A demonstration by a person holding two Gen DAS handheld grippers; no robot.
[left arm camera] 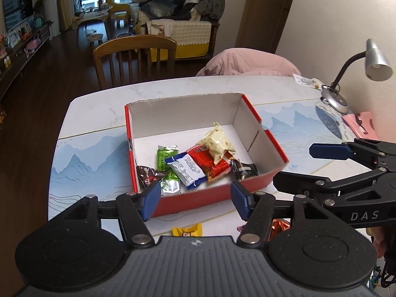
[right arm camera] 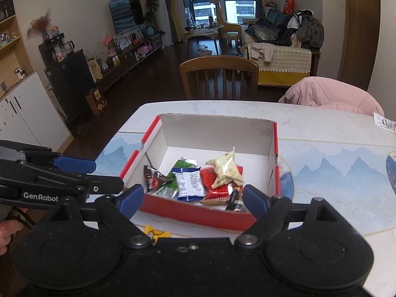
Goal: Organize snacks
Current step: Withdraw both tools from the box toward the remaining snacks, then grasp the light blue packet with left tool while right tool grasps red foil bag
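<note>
A red cardboard box (left arm camera: 198, 199) with white inner walls stands on the table and also shows in the right wrist view (right arm camera: 193, 214). It holds several snack packets: a cream one (left arm camera: 217, 146), a red one (left arm camera: 212, 165), a blue-white one (left arm camera: 185, 170), a green one (left arm camera: 167, 163) and dark ones (left arm camera: 148, 174). A yellow packet (left arm camera: 187, 231) and an orange-red one (left arm camera: 278, 226) lie on the table in front of the box. My left gripper (left arm camera: 195, 199) is open and empty above the box's near wall. My right gripper (right arm camera: 191, 199) is open and empty, beside it.
The table (left arm camera: 99, 113) has a marble top with a blue mountain-print mat. A desk lamp (left arm camera: 346, 74) and pink item (left arm camera: 360, 123) stand at the right. A wooden chair (left arm camera: 135, 60) and a pink coat (left arm camera: 247, 61) are behind the table.
</note>
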